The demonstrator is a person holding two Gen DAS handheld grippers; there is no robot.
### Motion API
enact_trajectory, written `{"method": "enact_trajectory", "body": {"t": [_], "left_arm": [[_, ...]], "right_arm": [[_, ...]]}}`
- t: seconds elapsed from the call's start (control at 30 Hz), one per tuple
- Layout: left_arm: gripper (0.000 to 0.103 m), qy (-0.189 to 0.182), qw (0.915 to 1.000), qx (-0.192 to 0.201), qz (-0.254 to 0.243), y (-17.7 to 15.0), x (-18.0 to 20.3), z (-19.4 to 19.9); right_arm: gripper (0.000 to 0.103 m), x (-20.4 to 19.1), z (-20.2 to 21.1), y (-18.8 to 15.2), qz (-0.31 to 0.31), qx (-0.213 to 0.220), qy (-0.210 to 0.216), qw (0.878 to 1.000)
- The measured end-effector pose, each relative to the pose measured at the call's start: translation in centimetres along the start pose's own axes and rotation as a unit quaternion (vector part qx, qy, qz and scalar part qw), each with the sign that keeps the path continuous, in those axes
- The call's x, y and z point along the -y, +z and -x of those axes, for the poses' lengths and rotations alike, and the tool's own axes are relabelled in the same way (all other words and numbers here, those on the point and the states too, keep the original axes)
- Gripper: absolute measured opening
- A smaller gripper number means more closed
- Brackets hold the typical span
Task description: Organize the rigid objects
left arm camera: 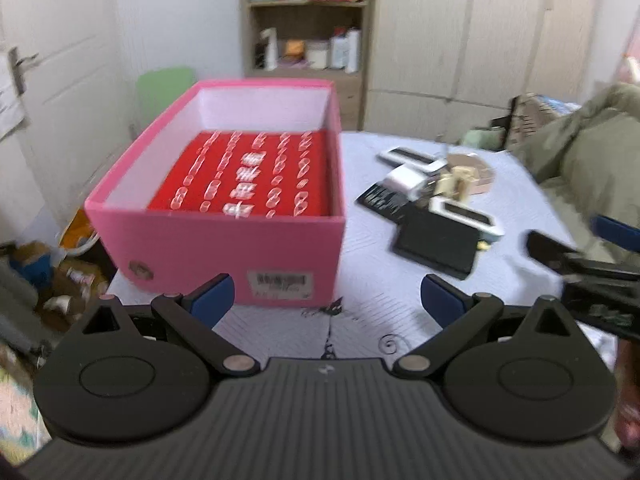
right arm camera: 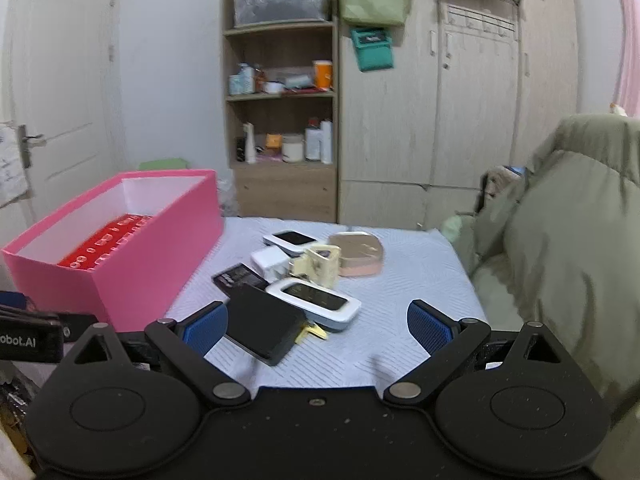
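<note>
- a cluster of small rigid items is seen on the pale bedspread (right arm camera: 400, 280), right of the pink box (right arm camera: 132, 276) and clear of it; nothing is gripped yet
- black slab (right arm camera: 262, 326) lies nearest the right gripper (right arm camera: 318, 326), flat, overhanging nothing; judged stiff, smooth and thin, so a grip across its short edges is advised, with one edge levered up off the soft cover first
- white-framed device (right arm camera: 314, 304) rests just beside and partly on the slab; glossy face is judged slippery and scratch-prone; to be held by the plastic rim, not the screen
- cream blocky piece (right arm camera: 322, 266) stands upright behind it; light, boxy, flat sides suit a pinch
- white cube (right arm camera: 270, 262) and tan rounded case (right arm camera: 360, 258) sit further back, touching neighbours; the case is judged too wide for the jaws except at its edge
- the pink box holds a red tray (left arm camera: 244, 176) of clear small parts; free space above it is judged the drop zone
- the right gripper is released, pads spread wide, hovering before the slab; the left gripper (left arm camera: 328, 300) is likewise released, empty, facing the near wall of the pink box
- risk: items shifting on the soft cover when one is lifted
</note>
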State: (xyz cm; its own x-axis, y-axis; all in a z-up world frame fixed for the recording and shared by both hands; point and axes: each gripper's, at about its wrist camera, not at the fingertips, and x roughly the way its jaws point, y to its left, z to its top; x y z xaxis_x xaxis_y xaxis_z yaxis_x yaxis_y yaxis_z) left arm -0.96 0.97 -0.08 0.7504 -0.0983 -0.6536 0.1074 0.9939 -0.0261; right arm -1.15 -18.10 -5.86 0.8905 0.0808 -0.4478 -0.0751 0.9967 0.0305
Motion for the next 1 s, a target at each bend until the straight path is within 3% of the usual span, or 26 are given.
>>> {"method": "enact_trajectory", "body": {"t": [0.2,0.37,0.57,0.7,0.93,1.0], "left_arm": [[0.101,-0.024,0.9979,0.005,-0.059,1.8,-1.4,1.3],[0.101,-0.06,0.9949,-0.034,-0.074,3.9,-5.2,0.1],[0.101,-0.044,0.9941,-0.037,-0.092,7.2,-10.0,-1.0],[0.1,-0.078,0.9902,-0.088,-0.076,9.4,-13.2,-3.3],[0.098,-0.051,0.9892,-0.124,-0.059,11.5,-16.3,-7.8],[0.093,-0.039,0.9895,-0.13,-0.049,11.8,-16.9,-9.1]], "right_arm": [[0.099,-0.4,-1.0,0.6,0.02,0.043,0.063,0.997],[0.099,-1.2,-2.7,2.1,0.013,0.011,0.089,0.996],[0.09,-3.1,-4.2,3.1,0.078,-0.037,0.126,0.988],[0.073,-4.6,-5.7,3.0,0.176,-0.068,0.117,0.975],[0.07,-4.1,-9.7,2.7,0.266,-0.152,0.103,0.946],[0.07,-3.9,-10.4,2.6,0.289,-0.167,0.114,0.936]]}}
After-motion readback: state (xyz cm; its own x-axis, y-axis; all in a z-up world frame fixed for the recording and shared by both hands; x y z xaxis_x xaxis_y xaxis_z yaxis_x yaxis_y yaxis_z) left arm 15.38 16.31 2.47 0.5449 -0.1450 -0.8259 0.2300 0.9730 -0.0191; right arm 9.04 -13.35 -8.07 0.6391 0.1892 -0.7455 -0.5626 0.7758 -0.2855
